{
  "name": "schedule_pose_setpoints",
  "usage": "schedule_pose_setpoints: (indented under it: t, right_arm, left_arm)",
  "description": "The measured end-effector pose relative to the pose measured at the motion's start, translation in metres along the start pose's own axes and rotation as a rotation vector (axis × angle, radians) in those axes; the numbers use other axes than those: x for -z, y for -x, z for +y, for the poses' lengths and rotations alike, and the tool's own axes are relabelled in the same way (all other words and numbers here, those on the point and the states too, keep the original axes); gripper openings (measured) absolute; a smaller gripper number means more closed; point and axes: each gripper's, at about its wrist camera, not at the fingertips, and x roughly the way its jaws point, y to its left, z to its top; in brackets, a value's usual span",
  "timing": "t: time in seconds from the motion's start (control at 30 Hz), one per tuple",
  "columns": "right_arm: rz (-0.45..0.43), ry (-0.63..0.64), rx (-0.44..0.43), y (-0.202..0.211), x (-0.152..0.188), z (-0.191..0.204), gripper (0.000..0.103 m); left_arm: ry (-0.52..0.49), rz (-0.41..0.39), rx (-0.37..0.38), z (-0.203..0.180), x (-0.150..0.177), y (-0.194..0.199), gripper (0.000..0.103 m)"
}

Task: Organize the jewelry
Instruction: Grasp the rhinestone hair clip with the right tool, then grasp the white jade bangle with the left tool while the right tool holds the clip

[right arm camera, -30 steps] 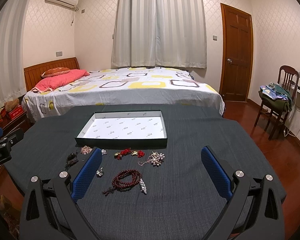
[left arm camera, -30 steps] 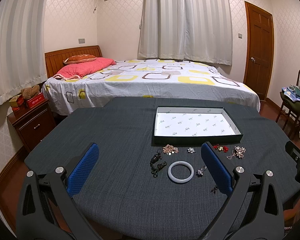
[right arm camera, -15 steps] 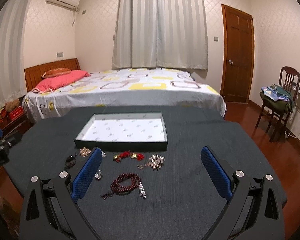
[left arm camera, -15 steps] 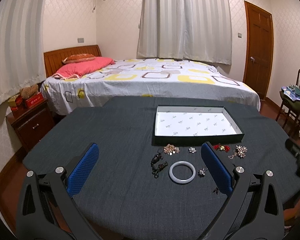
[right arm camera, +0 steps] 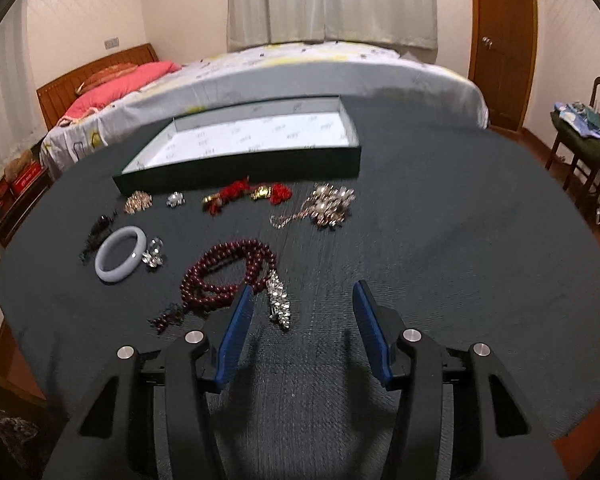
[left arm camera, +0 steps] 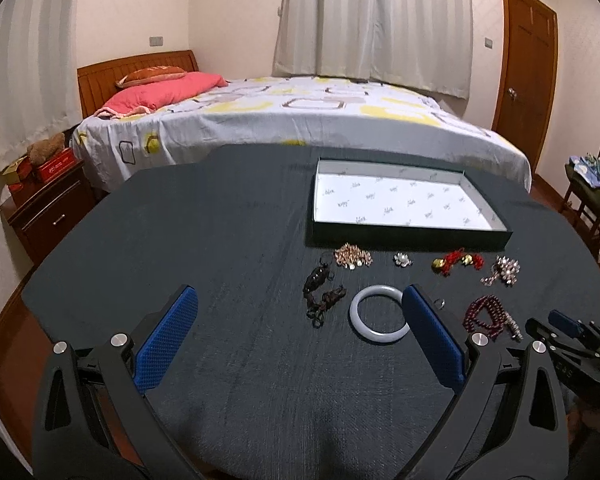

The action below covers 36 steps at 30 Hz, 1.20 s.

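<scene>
Several jewelry pieces lie on the dark tablecloth in front of an open white-lined box (left arm camera: 404,236) (right arm camera: 240,172). A pale bangle (left arm camera: 379,314) (right arm camera: 120,254) lies by my left gripper's right finger. Dark red beads (right arm camera: 228,276) (left arm camera: 486,316) with a silver pendant (right arm camera: 278,300) lie just ahead of my right gripper. A red-and-gold piece (right arm camera: 244,194), a pearl brooch (right arm camera: 328,204) and dark cords (left arm camera: 320,288) lie nearer the box. My left gripper (left arm camera: 298,334) is open wide and empty. My right gripper (right arm camera: 300,320) is open, narrower, empty, low over the cloth.
A bed (left arm camera: 300,120) stands behind the table (left arm camera: 180,240). A nightstand (left arm camera: 44,208) is at the left, a chair (right arm camera: 584,132) with clothes and a door (right arm camera: 500,40) at the right. The right gripper's body shows at the left view's right edge (left arm camera: 568,340).
Both grippers have dropped and moved forward toward the jewelry. The right gripper's jaws have narrowed and it now sits just behind the red beads.
</scene>
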Motion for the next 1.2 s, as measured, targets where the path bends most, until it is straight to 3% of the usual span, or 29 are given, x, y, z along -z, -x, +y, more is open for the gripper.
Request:
schedule_pose_setpoints:
  t: [0.2,0.27,0.57,0.93,1.13,1.2]
  right_arm:
    - [0.035,0.032,0.008,-0.023,-0.001,0.008,0.051]
    - [0.045,0.044,0.010,-0.026,0.000,0.008,0.046]
    - [0.053,0.041,-0.038,-0.023,0.004,0.004,0.014]
    - [0.036,-0.019,-0.051,-0.015,0.001,-0.012,0.014]
    - [0.037,-0.045,-0.065,-0.016,0.000,-0.016,0.014]
    - [0.040,-0.060,-0.073,-0.016,0.000,-0.019,0.013]
  left_arm:
    - [-0.018,0.059,0.011,-0.006,0.008,-0.024,0.098]
    - [-0.022,0.071,0.012,-0.007,0.010,-0.029,0.098]
    - [-0.042,0.107,0.039,-0.017,0.016,-0.041,0.098]
    - [-0.053,0.133,0.068,-0.034,0.020,-0.054,0.098]
    - [-0.106,0.187,0.092,-0.058,0.029,-0.079,0.098]
    - [-0.102,0.217,0.099,-0.061,0.033,-0.089,0.090]
